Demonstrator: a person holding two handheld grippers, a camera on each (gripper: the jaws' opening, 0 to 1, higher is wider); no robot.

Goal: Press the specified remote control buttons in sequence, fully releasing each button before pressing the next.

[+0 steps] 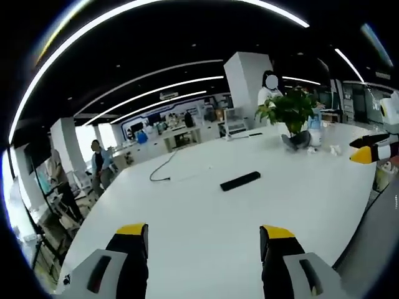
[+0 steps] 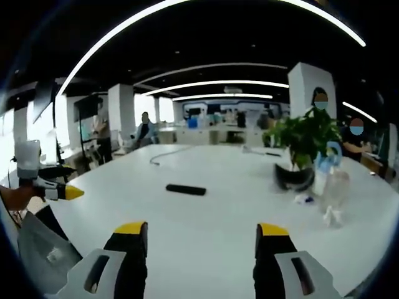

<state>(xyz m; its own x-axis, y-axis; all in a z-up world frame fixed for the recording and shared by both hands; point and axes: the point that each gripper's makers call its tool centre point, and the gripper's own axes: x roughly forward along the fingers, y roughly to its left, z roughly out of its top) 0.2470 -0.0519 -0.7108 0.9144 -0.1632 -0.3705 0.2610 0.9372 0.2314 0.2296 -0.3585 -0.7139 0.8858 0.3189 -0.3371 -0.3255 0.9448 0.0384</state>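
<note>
While both pairs of yellow-tipped jaws stand spread apart with nothing between them, the black remote control (image 1: 240,181) lies flat on the white table (image 1: 187,237), out toward its middle and well ahead of either tool. The left gripper (image 1: 204,240) hangs released above the near edge of the table, apart from the remote. The right gripper (image 2: 202,235) is likewise released and apart from the remote (image 2: 186,189), which in the right gripper view sits ahead and to the left of its jaws. Beyond the remote, a black cable (image 1: 163,167) trails across the tabletop. To the right of the remote a potted green plant (image 1: 290,111) stands on the table, with a clear plastic bottle (image 2: 333,194) just beside it. Past the far side of the table from the remote, a person in white (image 1: 269,92) stands near a white pillar (image 1: 244,78), and long ceiling light strips (image 1: 156,93) arc overhead.
</note>
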